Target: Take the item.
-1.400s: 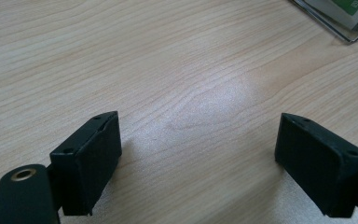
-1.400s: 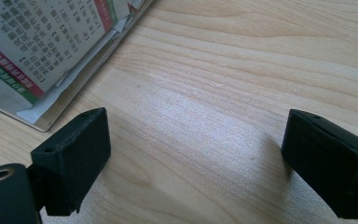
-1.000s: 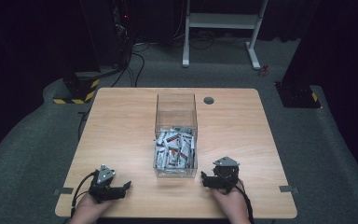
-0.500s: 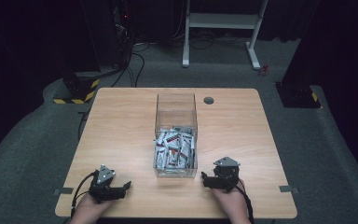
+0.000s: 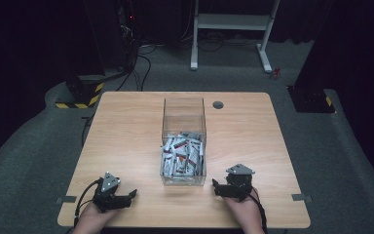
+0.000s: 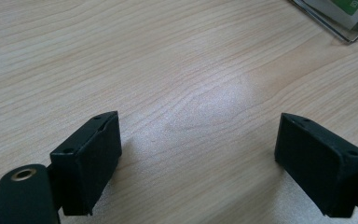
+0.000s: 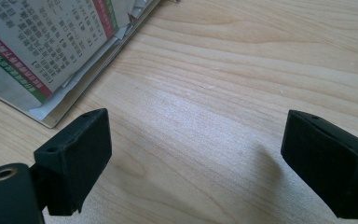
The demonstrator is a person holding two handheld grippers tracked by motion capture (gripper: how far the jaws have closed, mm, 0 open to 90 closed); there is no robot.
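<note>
1. Pale wooden table (image 5: 126, 141), rectangular with rounded corners, fine wavy grain, a soft sheen under the light; small round dark grommet (image 5: 217, 105) at the far edge.
2. Clear box (image 5: 184, 141), tall, straight-walled, square in plan, standing upright at the table's middle, slightly toward the near side.
3. Inside the box, a loose heap of flat paper sachets (image 5: 182, 156), white and grey with red and green print, filling the lower part only.
4. Left gripper (image 5: 129, 196) near the table's near-left corner, held low over the wood, well apart from the box; jaws spread wide, nothing between them but bare wood grain. Matte black, blocky pads (image 6: 91, 158) with small screw holes.
5. Right gripper (image 5: 215, 187) at the near edge, just to the right of the box's near corner, close to it without touching; jaws likewise wide apart, gripping nothing. Grey three-cornered plate on top.
6. In the right gripper view, printed sachets (image 7: 51, 46) pressed flat behind the box's clear wall at upper left, crinkled edges visible.
7. Dark grey carpet all around.
</note>
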